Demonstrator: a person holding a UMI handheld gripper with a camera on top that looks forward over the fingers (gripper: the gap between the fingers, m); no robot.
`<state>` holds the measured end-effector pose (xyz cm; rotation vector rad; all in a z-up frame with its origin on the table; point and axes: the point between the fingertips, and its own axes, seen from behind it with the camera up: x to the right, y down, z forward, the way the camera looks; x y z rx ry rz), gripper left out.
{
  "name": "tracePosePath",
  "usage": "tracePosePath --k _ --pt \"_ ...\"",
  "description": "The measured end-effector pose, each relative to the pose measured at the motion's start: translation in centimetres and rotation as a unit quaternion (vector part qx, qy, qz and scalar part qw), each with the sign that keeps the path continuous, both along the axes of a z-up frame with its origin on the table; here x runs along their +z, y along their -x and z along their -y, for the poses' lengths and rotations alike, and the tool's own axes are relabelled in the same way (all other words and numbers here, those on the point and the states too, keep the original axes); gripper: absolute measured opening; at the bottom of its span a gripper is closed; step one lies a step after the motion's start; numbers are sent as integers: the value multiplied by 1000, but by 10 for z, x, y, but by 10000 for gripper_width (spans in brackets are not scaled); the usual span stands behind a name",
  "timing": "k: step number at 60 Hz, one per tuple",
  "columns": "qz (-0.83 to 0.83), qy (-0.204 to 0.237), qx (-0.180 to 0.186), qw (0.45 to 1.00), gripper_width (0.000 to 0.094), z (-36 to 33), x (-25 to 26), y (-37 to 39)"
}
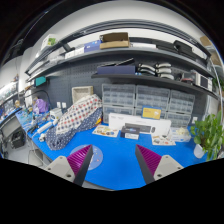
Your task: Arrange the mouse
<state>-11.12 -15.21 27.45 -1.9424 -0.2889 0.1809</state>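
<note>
Ahead of the gripper (113, 158), a blue mat (120, 160) is seen; the fingers are held apart with nothing between them. No mouse can be made out. The tool should probably be tilted downward until the mouse is found, then centred before closing.

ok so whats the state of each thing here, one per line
gripper: open, nothing between its fingers
blue mat: flat on the table, bare just ahead of the fingers
drawer cabinet: drawers shut
plant: upright
mouse: not in sight
</note>
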Motion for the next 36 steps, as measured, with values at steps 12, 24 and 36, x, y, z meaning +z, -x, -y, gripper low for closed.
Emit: tracePosePath --k 12,24,36 --pt "20 38 5 999 875 11 -88 -24" --pt "35 87 -47 994 874 9 -178 -92" --pt "39 116 -119 985 873 -12 -233 -175"
